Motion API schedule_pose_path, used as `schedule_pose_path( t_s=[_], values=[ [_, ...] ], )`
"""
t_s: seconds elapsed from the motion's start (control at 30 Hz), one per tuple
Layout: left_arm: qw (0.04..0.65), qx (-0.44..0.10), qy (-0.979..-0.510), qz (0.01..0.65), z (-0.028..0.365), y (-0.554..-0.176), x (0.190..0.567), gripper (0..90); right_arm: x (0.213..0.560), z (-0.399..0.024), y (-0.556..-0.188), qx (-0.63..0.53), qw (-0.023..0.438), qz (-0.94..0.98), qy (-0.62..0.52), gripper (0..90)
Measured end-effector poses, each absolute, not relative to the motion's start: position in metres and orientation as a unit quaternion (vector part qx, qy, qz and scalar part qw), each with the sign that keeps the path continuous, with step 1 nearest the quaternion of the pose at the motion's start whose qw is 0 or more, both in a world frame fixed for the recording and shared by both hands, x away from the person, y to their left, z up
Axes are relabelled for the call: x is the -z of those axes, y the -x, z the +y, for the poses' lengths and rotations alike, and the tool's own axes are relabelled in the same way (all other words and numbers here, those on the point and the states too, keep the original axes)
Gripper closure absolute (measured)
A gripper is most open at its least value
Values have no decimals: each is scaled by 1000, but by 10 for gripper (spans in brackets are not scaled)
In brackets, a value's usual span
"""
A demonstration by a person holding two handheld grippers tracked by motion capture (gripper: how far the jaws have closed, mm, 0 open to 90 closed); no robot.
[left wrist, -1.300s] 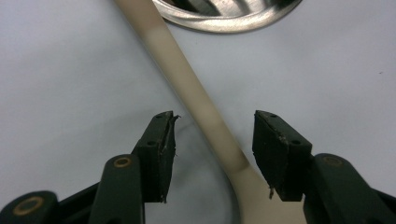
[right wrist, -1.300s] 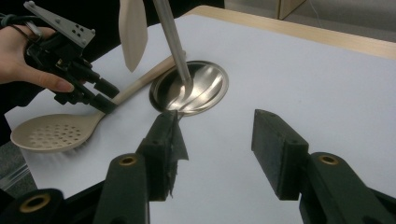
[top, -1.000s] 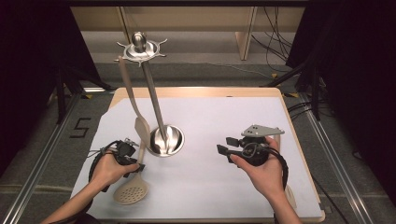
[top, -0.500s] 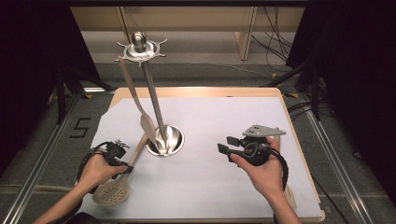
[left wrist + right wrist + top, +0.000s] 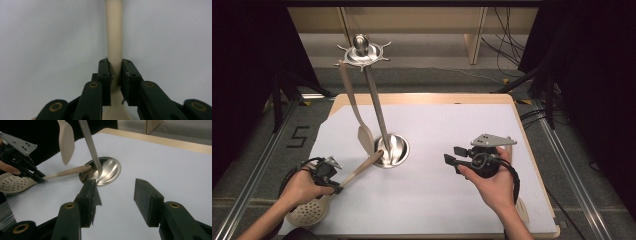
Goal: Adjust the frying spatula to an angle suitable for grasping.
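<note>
Evidently the slotted spoon point(image 5: 314, 210), near the bench's front-left corner, is light, stiff and smooth, and the left gripper point(image 5: 115, 75) has just been closing its fingers, now clamped on its narrow neck beside the bowl, a sensible hold.

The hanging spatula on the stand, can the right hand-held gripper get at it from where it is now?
Probably yes. The right hand-held gripper is open and empty, with bare table between it and the spatula. The stand's pole beside the spatula may crowd the approach.
</note>
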State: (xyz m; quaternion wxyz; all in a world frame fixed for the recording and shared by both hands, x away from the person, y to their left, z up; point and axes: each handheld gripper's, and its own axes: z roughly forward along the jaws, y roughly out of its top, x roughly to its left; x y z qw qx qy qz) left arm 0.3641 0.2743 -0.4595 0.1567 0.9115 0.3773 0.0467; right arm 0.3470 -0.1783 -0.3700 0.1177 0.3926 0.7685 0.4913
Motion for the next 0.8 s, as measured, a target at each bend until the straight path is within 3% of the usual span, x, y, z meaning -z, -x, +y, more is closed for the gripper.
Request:
schedule_pose_path(
  t_s=[0.27, 0.37, 0.57, 0.8],
  values=[
    [136, -29, -936, 323, 267, -361, 459, 770, 369, -177, -346, -490, 106, 768, -398, 532],
    [131, -40, -938, 319, 263, -363, 456, 691, 371, -178, -348, -485, 112, 773, -392, 531],
    [122, -43, -943, 307, 252, -369, 453, 640, 370, -177, -346, -489, 106, 767, -401, 531],
    [110, -36, -942, 315, 236, -375, 462, 685, 369, -180, -348, -486, 117, 773, -391, 531]
  ],
)
